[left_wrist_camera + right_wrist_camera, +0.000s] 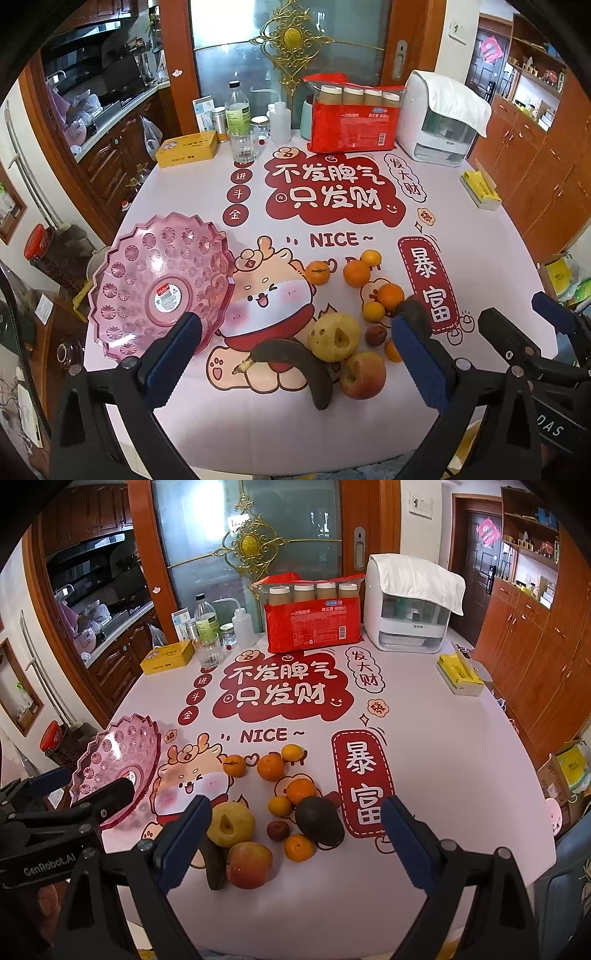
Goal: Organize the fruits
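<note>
While both grippers are hovering over the counter's near edge, the left gripper is standing wide open with nothing between its fingers, and the right gripper is likewise gaping and holding nothing. The fruits are lying loose in a cluster on the counter toward its near edge: a blackened banana is touching a pear, and an apple is sitting just beside both. An avocado is resting to the right of the pear, with a small dark red fruit between them. Several oranges are scattering from the avocado back toward the counter's middle. A pink bowl is sitting tilted at the counter's left edge, with no fruit in it, well apart from the oranges. Along the far edge, a red pack, a white appliance and bottles are standing.
</note>
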`<state>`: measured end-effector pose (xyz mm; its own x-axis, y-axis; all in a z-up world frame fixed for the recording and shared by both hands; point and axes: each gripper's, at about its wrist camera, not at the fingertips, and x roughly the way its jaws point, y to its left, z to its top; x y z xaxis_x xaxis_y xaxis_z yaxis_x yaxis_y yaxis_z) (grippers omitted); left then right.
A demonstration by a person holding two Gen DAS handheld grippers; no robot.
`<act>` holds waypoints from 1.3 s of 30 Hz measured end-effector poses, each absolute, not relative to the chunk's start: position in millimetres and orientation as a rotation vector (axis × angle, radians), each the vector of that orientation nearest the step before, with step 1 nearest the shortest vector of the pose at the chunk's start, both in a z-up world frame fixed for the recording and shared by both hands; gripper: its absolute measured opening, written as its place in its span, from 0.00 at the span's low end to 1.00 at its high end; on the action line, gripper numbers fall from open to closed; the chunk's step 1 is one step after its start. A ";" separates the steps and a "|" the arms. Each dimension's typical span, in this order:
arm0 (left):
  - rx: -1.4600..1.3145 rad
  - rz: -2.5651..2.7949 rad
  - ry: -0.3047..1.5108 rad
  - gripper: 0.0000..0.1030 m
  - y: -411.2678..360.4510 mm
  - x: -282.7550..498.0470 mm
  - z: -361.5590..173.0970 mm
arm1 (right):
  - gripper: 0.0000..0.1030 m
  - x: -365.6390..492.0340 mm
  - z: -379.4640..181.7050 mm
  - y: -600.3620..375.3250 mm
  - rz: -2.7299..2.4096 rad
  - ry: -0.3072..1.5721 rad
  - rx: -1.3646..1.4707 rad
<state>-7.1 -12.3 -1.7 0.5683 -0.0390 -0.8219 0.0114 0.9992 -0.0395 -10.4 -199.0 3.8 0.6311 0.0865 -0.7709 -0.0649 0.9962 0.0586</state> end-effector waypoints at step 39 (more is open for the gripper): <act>-0.018 -0.025 0.957 0.99 -16.7 -8.2 -3.3 | 0.89 -10.9 5.9 -202.2 0.098 0.868 0.029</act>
